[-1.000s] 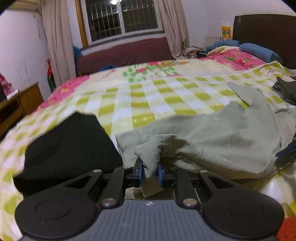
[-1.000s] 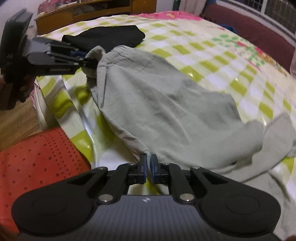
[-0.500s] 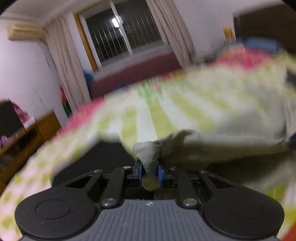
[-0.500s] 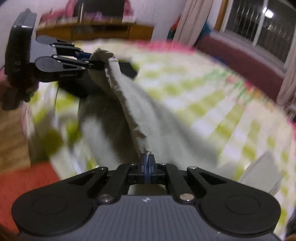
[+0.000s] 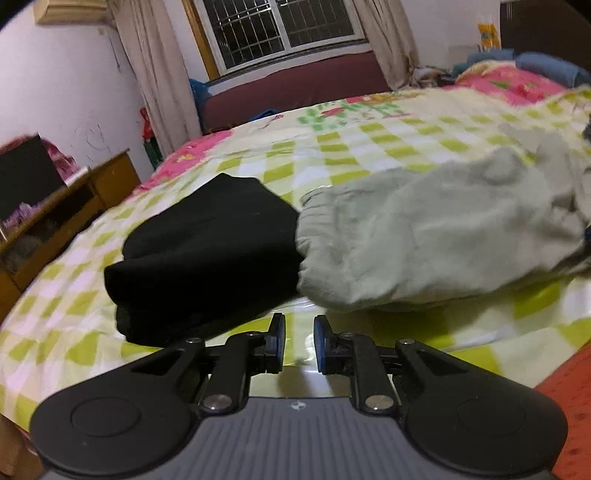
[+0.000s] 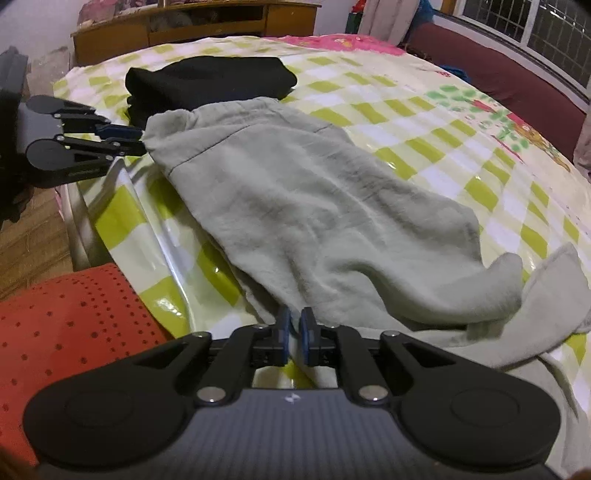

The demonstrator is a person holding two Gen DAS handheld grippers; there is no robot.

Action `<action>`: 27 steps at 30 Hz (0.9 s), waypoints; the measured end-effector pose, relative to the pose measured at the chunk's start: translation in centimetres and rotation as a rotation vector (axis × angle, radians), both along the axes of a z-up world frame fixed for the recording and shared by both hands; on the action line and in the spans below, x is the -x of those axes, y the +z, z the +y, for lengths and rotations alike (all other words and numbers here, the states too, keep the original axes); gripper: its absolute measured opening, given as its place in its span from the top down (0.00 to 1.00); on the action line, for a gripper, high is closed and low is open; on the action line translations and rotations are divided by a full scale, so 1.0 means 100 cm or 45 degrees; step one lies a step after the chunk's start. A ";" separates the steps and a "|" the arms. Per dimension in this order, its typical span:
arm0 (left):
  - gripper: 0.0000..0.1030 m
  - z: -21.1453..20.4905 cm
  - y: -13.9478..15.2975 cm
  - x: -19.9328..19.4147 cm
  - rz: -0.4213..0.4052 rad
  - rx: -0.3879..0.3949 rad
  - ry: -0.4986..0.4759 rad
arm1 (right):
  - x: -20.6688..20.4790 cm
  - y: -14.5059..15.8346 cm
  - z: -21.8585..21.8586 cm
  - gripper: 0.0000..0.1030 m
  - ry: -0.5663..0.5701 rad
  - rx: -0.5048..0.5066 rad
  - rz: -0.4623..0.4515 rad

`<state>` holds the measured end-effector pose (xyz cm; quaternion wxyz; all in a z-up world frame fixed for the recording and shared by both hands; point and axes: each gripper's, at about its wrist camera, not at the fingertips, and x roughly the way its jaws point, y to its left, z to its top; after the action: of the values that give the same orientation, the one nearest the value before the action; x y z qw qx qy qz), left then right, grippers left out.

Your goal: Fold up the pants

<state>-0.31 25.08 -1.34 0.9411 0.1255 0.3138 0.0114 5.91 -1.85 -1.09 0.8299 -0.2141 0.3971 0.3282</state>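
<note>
Your left tongs point(image 5: 299, 341) are spread with nothing between the pads, low over the near edge of the bed point(image 5: 369, 147). Just past them lies the gathered waistband end of the pants point(image 5: 424, 229), apart from the tips. In the right view the same tongs point(image 6: 138, 138) sit right beside the waistband corner; you cannot tell from there whether they touch it.

Your right tongs point(image 6: 295, 334) are nearly pressed together, pinching a fold of the pants point(image 6: 314, 206) at the near edge of the bed point(image 6: 443, 122).

The pale green pants lie flat on the checked bedcover, stretched from the waistband at the left tongs across to the legs, which bunch and curl on the right side. A black garment point(image 5: 207, 258) lies folded just beyond the waistband, touching it.

A red perforated stool point(image 6: 70, 325) stands beside the bed near the right tongs. Farther off are a wooden cabinet point(image 5: 66, 214), curtains point(image 5: 162, 74) and a barred window point(image 5: 280, 29).
</note>
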 end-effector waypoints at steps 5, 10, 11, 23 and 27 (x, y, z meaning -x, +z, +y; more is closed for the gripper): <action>0.67 -0.005 0.014 -0.002 0.003 0.201 -0.035 | -0.005 0.014 -0.026 0.80 -0.087 -0.015 -0.029; 0.61 -0.012 0.020 -0.005 0.022 0.261 -0.042 | -0.038 0.030 -0.084 0.75 -0.403 -0.157 0.028; 0.60 -0.014 0.020 -0.006 0.016 0.255 -0.040 | -0.048 0.031 -0.097 0.75 -0.487 -0.176 0.030; 0.57 -0.073 0.047 -0.036 -0.133 0.109 -0.079 | -0.201 0.024 -0.179 0.69 -1.064 -0.369 -0.001; 0.55 -0.117 0.046 -0.056 -0.110 0.161 -0.250 | -0.267 0.013 -0.172 0.62 -1.141 -0.323 -0.028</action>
<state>5.27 13.42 3.28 0.9563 0.0954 0.2592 -0.0954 32.62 -19.06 0.17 0.9136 0.0781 0.3986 -0.0189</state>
